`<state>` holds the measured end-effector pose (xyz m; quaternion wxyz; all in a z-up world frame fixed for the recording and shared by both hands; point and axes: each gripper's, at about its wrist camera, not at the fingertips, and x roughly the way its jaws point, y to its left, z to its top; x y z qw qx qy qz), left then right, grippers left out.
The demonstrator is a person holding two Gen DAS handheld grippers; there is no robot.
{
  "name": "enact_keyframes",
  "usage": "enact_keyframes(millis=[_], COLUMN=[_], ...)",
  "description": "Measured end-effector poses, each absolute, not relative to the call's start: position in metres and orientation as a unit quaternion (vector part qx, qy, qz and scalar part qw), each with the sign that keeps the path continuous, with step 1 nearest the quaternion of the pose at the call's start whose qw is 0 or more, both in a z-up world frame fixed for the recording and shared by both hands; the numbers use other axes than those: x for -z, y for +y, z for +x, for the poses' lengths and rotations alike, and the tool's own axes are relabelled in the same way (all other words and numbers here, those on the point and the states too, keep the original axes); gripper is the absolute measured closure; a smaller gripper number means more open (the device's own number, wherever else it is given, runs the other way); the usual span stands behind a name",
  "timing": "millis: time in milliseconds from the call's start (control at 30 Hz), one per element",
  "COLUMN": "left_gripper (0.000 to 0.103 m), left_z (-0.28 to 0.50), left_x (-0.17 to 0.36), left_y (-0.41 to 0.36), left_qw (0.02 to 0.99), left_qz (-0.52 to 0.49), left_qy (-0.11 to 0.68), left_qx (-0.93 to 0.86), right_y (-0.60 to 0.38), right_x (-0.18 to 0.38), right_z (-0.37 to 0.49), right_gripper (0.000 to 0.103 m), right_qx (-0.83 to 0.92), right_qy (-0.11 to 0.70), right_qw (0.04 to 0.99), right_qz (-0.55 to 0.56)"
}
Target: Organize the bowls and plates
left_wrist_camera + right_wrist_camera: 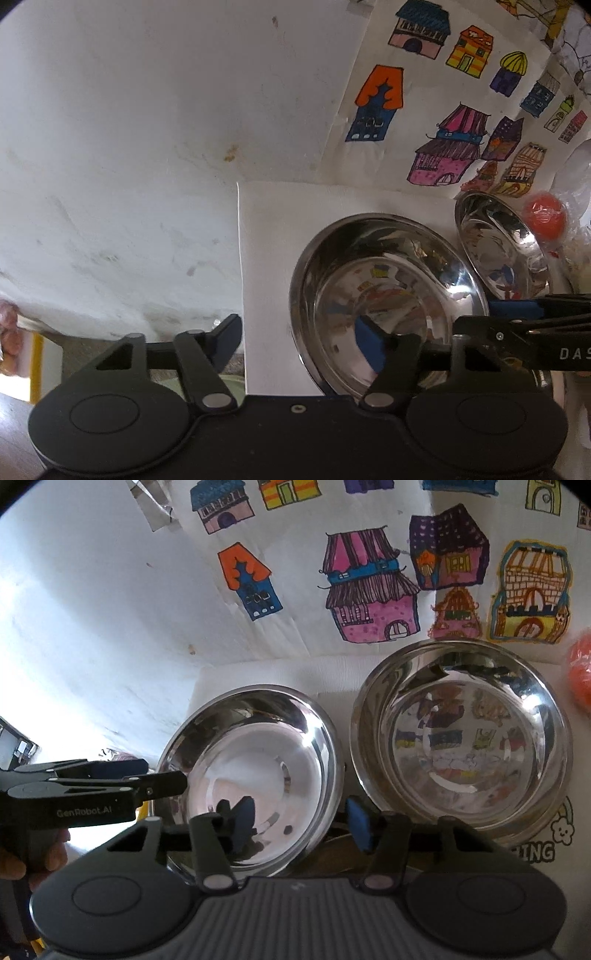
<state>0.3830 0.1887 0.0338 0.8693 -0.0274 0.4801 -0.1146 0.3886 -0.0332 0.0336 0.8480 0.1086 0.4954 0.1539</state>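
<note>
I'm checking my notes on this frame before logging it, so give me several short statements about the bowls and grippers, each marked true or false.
1. Two steel bowls sit side by side: the left bowl and the right bowl. True.
2. The right gripper is clamped shut on a bowl rim. False: its jaws are open, holding nothing.
3. The left gripper is open. True.
4. A blue ball lies beside the bowls. False: the ball is orange-red.
5. House drawings hang on the wall behind the bowls. True.
</note>
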Motion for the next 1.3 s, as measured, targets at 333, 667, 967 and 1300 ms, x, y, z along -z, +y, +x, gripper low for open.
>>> enact_keyframes(millis=[333, 667, 967, 1300], left_gripper=[0.069, 0.093, 0.093, 0.094], left_z=[0.388, 0.392, 0.387, 0.38], left_x=[-0.023, -0.019, -0.019, -0.055], left_y=[0.193, 0.206, 0.207, 0.206], left_qw=[0.849, 0.842, 0.845, 0.857], left_qz=[-0.071, -0.107, -0.117, -0.115], left_qy=[0.505, 0.512, 0.506, 0.488], left_qx=[0.141, 0.132, 0.127, 0.123], right_y=[-0.036, -0.041, -0.04, -0.044], right_x=[-0.031, -0.029, -0.03, -0.059], right_z=[0.392, 0.389, 0.382, 0.377], right_gripper=[0.078, 0.09, 0.091, 0.091], right_qx=[-0.127, -0.117, -0.123, -0.129], right_qy=[0.5, 0.497, 0.482, 0.458], right_qw=[0.849, 0.852, 0.859, 0.87], right_qz=[0.112, 0.115, 0.121, 0.132])
